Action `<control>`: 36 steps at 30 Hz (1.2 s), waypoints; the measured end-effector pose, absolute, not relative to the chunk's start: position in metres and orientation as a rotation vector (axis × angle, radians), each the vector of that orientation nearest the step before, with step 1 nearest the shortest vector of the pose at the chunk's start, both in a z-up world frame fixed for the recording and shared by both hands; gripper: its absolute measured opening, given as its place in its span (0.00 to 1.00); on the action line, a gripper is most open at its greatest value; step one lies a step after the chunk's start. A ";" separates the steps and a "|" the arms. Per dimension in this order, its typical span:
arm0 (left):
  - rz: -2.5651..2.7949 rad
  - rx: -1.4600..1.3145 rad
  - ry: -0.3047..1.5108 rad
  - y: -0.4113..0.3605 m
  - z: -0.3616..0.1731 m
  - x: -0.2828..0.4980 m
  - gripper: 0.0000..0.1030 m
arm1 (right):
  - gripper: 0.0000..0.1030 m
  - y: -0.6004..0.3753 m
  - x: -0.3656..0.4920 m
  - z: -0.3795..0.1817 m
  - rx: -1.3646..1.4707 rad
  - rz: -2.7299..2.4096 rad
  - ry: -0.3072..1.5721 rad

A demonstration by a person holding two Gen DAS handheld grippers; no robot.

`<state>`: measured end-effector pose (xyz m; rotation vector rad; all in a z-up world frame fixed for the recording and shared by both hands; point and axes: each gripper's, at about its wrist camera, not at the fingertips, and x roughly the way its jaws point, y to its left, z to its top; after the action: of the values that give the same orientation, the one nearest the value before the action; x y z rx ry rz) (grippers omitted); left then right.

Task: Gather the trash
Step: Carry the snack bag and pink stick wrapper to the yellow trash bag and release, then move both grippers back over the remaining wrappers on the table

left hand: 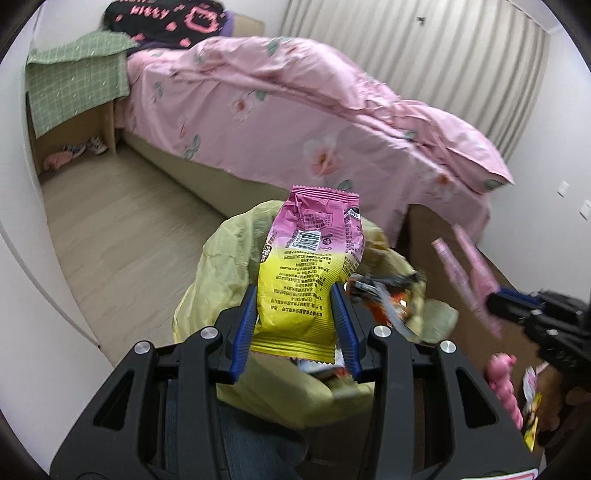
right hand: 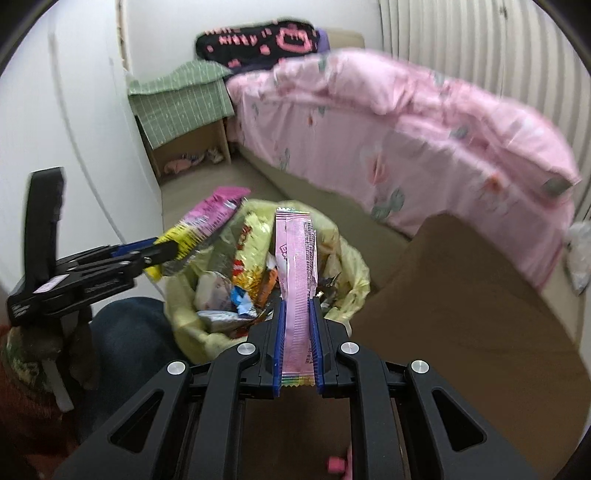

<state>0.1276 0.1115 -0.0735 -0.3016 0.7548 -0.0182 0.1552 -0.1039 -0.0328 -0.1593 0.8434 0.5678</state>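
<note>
- Left wrist view: left gripper [left hand: 295, 291] clamps pink-yellow snack bag [left hand: 308, 273] upright, jaws half-closed on it, over yellow trash bag [left hand: 218, 266]; right gripper [left hand: 496, 301] at 3 o'clock.
- Right wrist view: right gripper [right hand: 298, 306] pinches slim pink wrapper [right hand: 297, 280], jaws nearly closed; trash bag at 12 o'clock, pink bedding [right hand: 424, 140] at 1 o'clock.

The black pillow [left hand: 166, 18] at the bed's head reads "Kitty" in pink; the packet [left hand: 310, 273] print is illegible.

trash bag [right hand: 343, 266] before bed [right hand: 406, 147] | wrappers [right hand: 240, 280] inside | nightstand [right hand: 184, 110] left of bed
</note>
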 end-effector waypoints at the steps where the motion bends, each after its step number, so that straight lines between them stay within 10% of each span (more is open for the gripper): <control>1: -0.012 -0.307 0.762 0.114 -0.076 0.132 0.37 | 0.13 -0.100 0.168 -0.042 -0.151 0.567 0.875; 12: -0.007 -0.352 0.819 0.129 -0.098 0.152 0.37 | 0.13 -0.022 0.249 -0.107 -0.218 0.660 1.118; 29: -0.056 -0.349 0.811 0.123 -0.099 0.150 0.41 | 0.14 -0.046 0.233 -0.082 -0.055 0.689 0.941; 36: -0.080 -0.442 0.787 0.134 -0.099 0.148 0.55 | 0.31 -0.053 0.230 -0.076 -0.027 0.657 0.927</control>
<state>0.1482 0.1343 -0.0989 -0.4423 0.7869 -0.0800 0.2302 -0.0528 -0.0761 -0.0273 0.9270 0.6573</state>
